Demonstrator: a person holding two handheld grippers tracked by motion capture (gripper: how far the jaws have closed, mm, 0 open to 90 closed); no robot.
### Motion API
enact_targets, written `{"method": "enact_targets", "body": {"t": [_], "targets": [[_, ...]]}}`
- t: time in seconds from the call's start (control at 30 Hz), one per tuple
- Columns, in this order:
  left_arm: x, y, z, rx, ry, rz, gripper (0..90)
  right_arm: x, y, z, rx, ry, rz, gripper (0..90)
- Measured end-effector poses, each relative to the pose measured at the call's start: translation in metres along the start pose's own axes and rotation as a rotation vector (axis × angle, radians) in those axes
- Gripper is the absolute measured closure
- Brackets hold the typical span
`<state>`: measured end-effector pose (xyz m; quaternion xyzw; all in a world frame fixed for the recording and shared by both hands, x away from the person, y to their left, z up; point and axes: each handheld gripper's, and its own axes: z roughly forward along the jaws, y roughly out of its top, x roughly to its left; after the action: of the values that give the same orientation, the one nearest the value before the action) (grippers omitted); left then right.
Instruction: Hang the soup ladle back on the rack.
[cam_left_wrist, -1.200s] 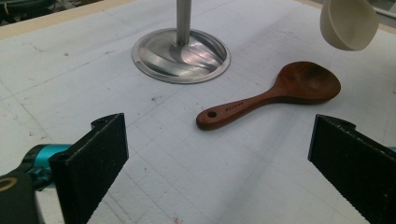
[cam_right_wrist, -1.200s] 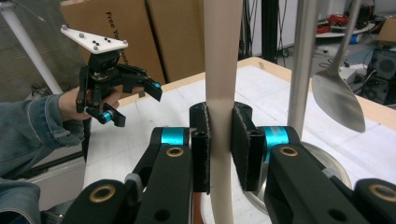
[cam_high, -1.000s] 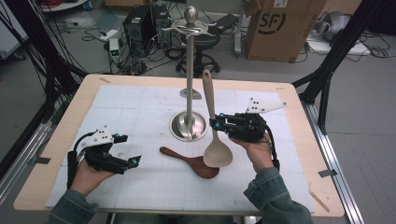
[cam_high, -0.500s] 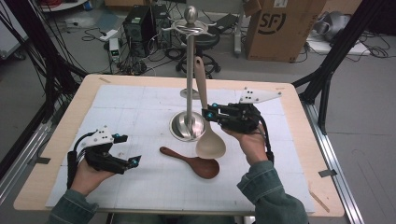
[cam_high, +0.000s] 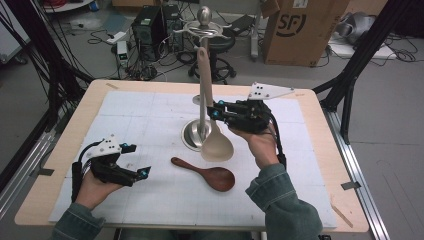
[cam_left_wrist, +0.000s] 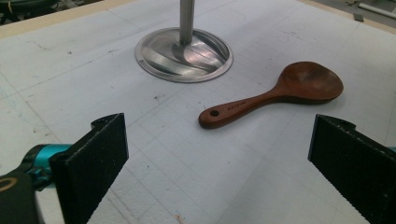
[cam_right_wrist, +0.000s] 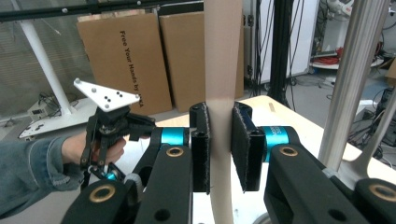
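Spoon handle (cam_right_wrist: 219, 70) between clamped jaws

Even, soft overhead light on my table (cam_high: 150, 107); shadows faint; mild glare on the steel stand base (cam_left_wrist: 183, 55); my high view is slightly soft; my pale spoon (cam_right_wrist: 223, 51) up close looks blurred.

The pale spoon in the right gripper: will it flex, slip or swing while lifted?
The pale spoon probably stays stiff: its handle runs straight above the right gripper. It may pivot, since the bowl hangs below a narrow grip. Slipping seems unlikely; textured fingers press its flat handle.
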<state>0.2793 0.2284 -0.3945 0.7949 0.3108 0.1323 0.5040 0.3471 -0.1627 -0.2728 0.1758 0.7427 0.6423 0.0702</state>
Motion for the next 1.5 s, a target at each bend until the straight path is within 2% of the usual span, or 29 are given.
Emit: {"method": "enact_targets", "body": {"t": [0.5,1.27,1.4,1.5], "targets": [[0.000,0.000,0.000,0.003,-0.001,0.000,5.6,-0.007,0.011,0.012,-0.006,-0.023,0.019,79.2],[0.000,0.000,-0.001,-0.003,-0.005,0.001,5.6,-0.015,0.008,0.024,-0.001,-0.091,0.025,79.0],[0.000,0.000,-0.001,-0.004,-0.005,0.000,5.6,-0.018,0.007,0.026,-0.004,-0.102,0.047,79.0],[0.000,0.000,-0.001,-0.004,-0.006,0.000,5.5,-0.020,0.007,0.027,-0.005,-0.113,0.040,79.0]]}}
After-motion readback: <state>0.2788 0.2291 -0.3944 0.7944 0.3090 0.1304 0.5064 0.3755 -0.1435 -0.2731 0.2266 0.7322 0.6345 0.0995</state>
